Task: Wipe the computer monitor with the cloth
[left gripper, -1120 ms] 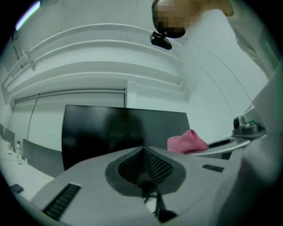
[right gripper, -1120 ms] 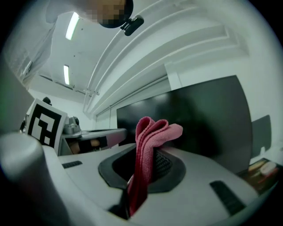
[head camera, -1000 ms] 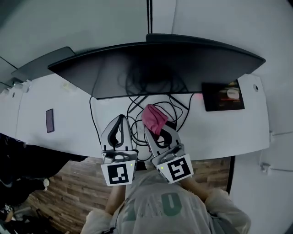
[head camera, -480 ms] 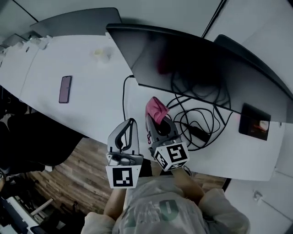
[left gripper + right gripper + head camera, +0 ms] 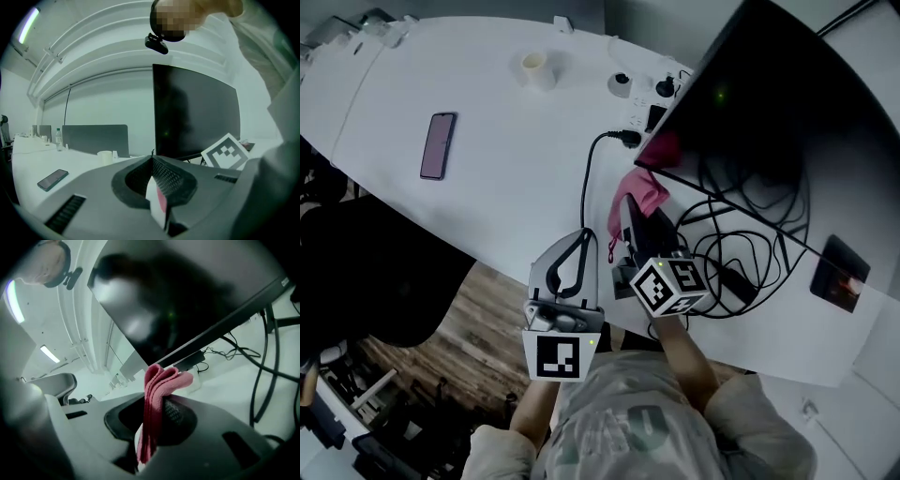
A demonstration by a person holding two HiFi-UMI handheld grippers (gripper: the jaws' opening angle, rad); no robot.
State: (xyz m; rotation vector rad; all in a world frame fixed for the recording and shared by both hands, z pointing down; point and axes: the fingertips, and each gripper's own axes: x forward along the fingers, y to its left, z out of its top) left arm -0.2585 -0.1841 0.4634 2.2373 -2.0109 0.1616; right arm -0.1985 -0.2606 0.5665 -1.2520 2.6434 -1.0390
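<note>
The dark monitor (image 5: 769, 103) stands on the white desk (image 5: 506, 178) at the upper right of the head view. My right gripper (image 5: 633, 214) is shut on a folded pink cloth (image 5: 639, 192), which sits just below the screen's lower left corner. A pink reflection shows on the screen there. In the right gripper view the cloth (image 5: 157, 390) sticks up between the jaws, with the monitor (image 5: 178, 291) close above. My left gripper (image 5: 581, 242) hangs beside it at the desk's front edge, jaws together on nothing. The left gripper view shows the monitor (image 5: 197, 117) ahead.
Tangled black cables (image 5: 741, 244) lie under the monitor. A phone (image 5: 438, 144) and a small white roll (image 5: 534, 67) lie to the left, with plugs and a power strip (image 5: 642, 89) behind. A small dark device (image 5: 839, 272) sits at the far right. A black chair (image 5: 384, 272) stands below the desk.
The head view has swung, so the monitor now sits at the upper right. My right gripper has carried the cloth up toward the screen's lower left corner. The left gripper stayed beside it.
</note>
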